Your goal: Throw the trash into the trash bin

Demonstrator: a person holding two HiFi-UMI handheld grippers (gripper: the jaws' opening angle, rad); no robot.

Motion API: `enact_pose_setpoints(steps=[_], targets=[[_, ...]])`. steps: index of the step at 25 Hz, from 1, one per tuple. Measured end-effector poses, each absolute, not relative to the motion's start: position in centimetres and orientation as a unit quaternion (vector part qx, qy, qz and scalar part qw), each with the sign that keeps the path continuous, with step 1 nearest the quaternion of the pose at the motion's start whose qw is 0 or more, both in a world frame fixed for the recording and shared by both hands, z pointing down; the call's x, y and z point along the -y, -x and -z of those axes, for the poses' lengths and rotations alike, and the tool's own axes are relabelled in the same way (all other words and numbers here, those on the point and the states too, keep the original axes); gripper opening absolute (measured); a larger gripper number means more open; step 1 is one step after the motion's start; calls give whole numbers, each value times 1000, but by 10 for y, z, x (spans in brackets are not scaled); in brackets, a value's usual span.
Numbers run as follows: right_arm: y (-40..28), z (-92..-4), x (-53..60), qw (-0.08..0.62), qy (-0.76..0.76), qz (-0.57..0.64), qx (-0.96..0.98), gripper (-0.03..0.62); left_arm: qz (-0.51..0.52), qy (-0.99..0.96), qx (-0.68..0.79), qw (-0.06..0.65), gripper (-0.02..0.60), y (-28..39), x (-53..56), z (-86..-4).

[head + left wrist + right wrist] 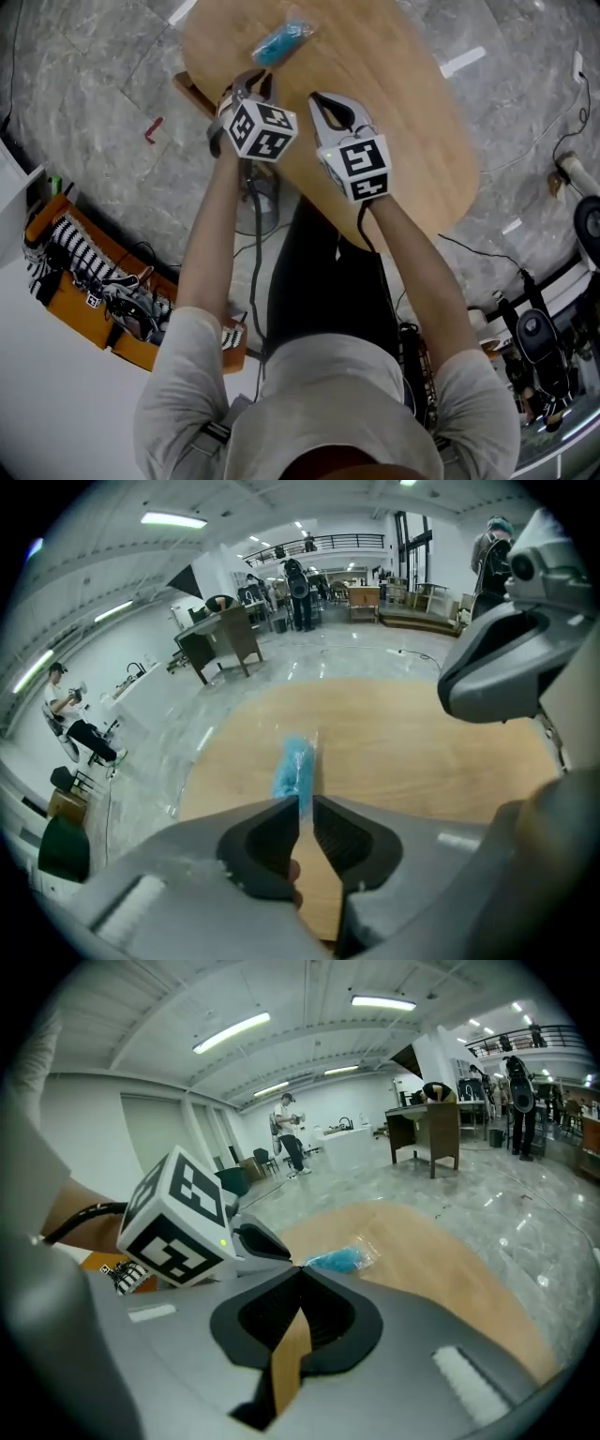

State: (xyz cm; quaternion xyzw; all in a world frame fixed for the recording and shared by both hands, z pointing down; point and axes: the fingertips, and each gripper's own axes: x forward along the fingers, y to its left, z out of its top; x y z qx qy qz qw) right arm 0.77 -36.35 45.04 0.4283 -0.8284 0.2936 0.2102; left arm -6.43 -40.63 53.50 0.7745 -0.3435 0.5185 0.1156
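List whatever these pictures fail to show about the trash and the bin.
Trash bin: in none of the three views, so its place cannot be told.
Blue packet: its contents are too small and blurred in the head view. In the left gripper view its near end is hidden behind the jaws of the left gripper.
Wooden table: part of its near edge is covered in the head view by the person's arms.

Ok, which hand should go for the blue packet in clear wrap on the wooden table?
Left. The left tongs point straight at the blue clear-wrapped packet, slightly apart; the right tongs are shut and farther off.
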Motion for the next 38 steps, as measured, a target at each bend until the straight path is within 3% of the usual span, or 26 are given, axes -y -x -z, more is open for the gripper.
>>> enact_pose_setpoints(steps=[5, 15, 17, 18, 19, 38], targets=[[-12, -475, 381, 208, -433, -302, 824, 8, -534, -771, 330, 105, 115, 57, 425, -560], [-28, -481, 370, 221, -426, -307, 822, 8, -592, -737, 316, 83, 130, 70, 436, -616], [-36, -480, 367, 222, -433, -309, 817, 8, -595, -733, 320, 71, 113, 74, 434, -620], [-41, -478, 365, 220, -437, -310, 815, 8, -592, -735, 323, 74, 42, 74, 432, -620], [-45, -476, 364, 219, -440, -310, 814, 8, -585, -738, 326, 84, 27, 73, 430, -619], [-63, -456, 306, 199, -462, -297, 811, 8, -467, -785, 384, 137, 23, 15, 337, -540]])
